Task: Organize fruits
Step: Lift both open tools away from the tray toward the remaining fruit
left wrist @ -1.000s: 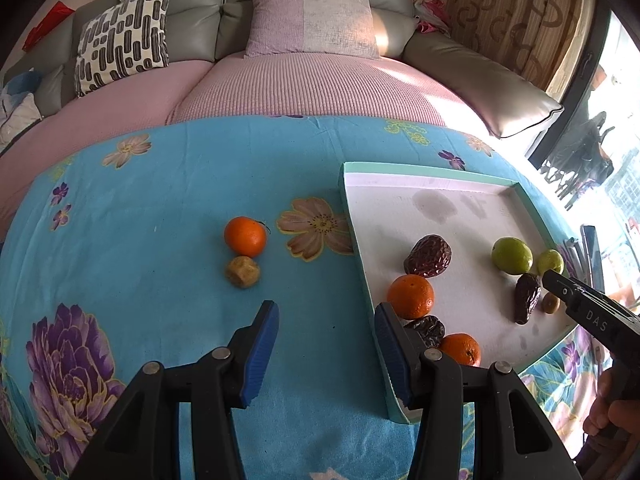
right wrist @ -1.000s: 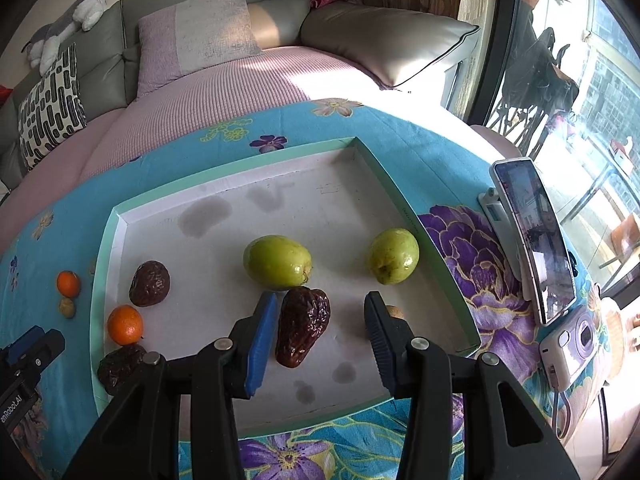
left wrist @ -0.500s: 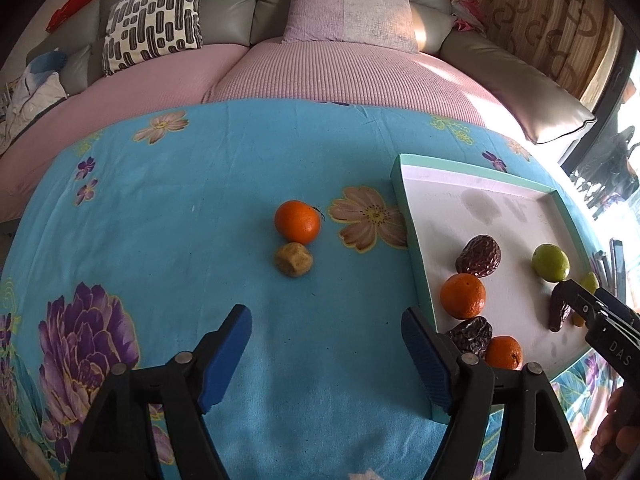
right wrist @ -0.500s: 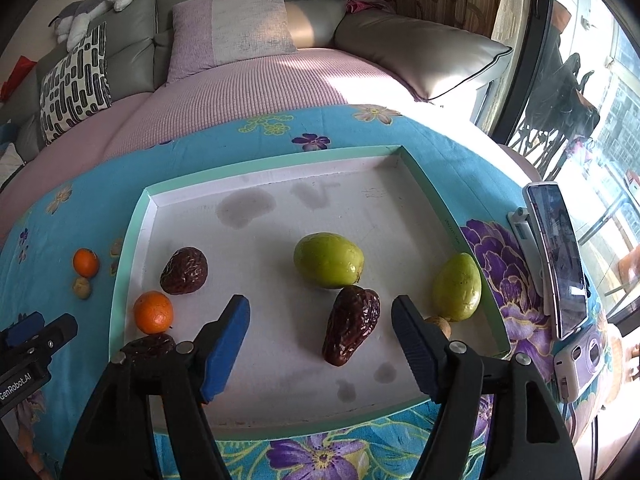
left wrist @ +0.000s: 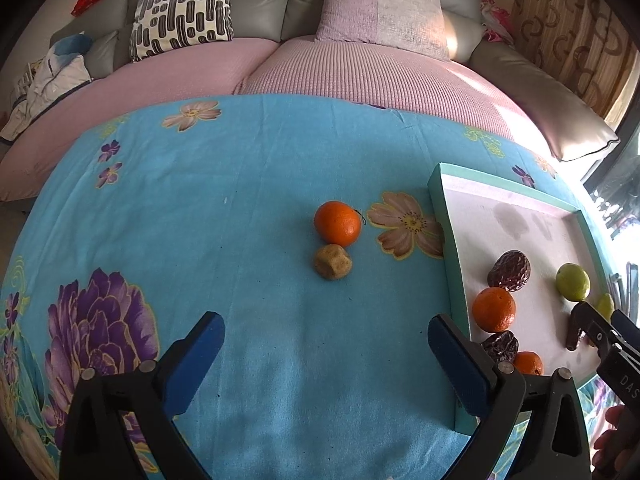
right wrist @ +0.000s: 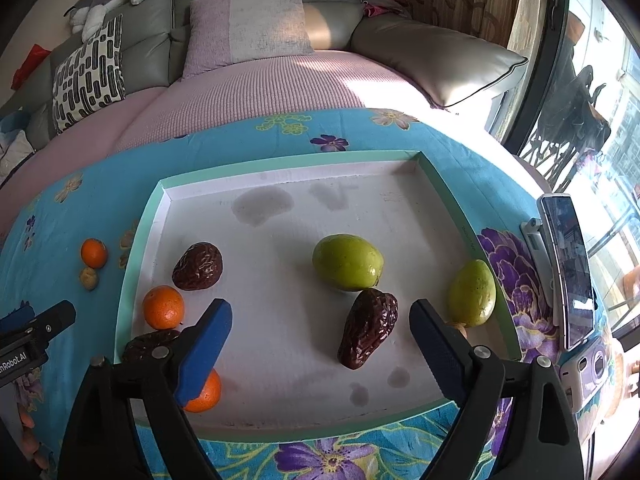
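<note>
Fruits mostly within shallow mint-rimmed tray (left wrist: 444, 216); both claws, left gripper (left wrist: 325, 356) and right gripper (right wrist: 320, 344), spread; next: round orange tangerine (left wrist: 337, 223) beside tray.

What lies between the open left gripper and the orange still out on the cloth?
In the left wrist view, only the small tan fruit, just in front of the orange; otherwise bare blue cloth ahead of the left gripper.

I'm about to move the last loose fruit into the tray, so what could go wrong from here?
The orange and the small tan fruit sit touching on the cloth, so closing the open left gripper on one may nudge the other away. Round fruit could also roll on the soft tablecloth. The tray already crowds fruit near its left edge, so a drop there may knock the orange inside.
</note>
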`<state>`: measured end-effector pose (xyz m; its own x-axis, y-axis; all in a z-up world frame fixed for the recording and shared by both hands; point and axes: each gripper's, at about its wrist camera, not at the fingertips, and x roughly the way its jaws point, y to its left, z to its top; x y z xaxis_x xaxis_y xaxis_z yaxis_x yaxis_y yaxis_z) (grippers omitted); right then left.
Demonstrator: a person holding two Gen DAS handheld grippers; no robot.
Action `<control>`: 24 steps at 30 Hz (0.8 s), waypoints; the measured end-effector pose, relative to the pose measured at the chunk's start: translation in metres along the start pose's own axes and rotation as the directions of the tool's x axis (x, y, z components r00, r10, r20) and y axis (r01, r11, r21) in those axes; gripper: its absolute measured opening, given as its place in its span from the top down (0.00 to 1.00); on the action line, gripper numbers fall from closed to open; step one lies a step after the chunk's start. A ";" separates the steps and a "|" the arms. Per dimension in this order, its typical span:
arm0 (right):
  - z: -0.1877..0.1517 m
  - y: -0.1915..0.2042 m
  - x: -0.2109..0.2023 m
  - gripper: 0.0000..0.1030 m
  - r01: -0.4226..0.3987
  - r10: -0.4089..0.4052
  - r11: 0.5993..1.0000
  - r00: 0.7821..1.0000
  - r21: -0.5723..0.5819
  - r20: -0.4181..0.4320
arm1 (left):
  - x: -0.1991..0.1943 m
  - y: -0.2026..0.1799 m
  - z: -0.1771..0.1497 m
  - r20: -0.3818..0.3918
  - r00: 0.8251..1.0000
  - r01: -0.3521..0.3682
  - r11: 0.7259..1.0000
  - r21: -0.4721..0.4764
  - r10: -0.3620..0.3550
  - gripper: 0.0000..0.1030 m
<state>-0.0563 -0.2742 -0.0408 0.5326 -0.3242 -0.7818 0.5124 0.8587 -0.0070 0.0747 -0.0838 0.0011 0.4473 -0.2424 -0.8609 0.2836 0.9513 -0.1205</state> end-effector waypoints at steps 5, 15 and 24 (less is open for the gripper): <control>0.001 -0.001 -0.002 0.10 -0.007 0.007 1.000 1.000 0.015 0.021 | -0.001 0.002 0.000 0.020 1.000 -0.010 1.000 -0.008 0.010 0.00; 0.003 0.013 -0.004 0.10 -0.056 0.056 0.998 0.997 -0.012 0.044 | -0.006 0.010 0.004 0.063 0.998 0.006 1.000 -0.013 -0.005 0.00; 0.008 0.041 -0.003 0.10 -0.109 0.112 0.993 0.991 -0.045 0.077 | -0.021 0.036 0.012 0.142 0.990 -0.005 0.999 -0.051 0.012 0.00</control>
<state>-0.0313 -0.2409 -0.0344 0.6372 -0.2558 -0.7270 0.4204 0.9060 0.0497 0.0859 -0.0470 0.0210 0.5669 -0.2552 -0.7833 0.2373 0.9611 -0.1414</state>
